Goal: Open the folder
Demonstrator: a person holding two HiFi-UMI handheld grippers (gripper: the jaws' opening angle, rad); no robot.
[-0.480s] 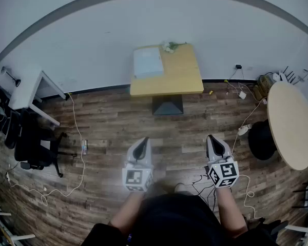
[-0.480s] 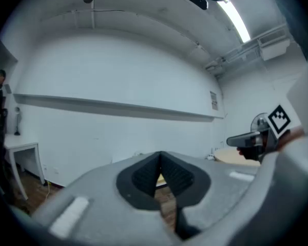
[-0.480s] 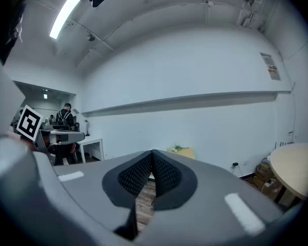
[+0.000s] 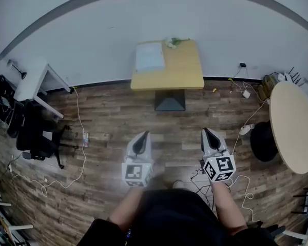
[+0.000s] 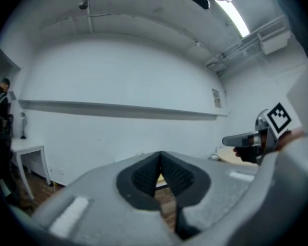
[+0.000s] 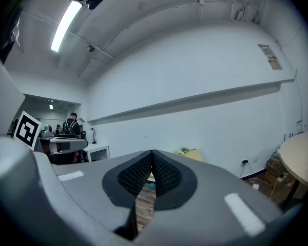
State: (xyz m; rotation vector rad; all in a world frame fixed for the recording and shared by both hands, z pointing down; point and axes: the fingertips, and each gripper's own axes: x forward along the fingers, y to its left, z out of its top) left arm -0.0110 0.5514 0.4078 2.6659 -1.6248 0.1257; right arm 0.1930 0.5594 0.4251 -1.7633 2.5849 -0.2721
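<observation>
Left gripper (image 4: 145,134) and right gripper (image 4: 205,130) are both clenched on nothing, folder (image 4: 149,57) lies on table (image 4: 184,72) well ahead of the fingertips, so arriving shut risks shoving it, not lifting its cover.

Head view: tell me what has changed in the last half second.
The right gripper has edged slightly inward, toward the left gripper. What looks like the person's foot has stepped forward beside the left gripper. Otherwise unchanged: both grippers stay shut and empty, held out over the floor, and the folder lies untouched on the yellow table by the wall.
</observation>
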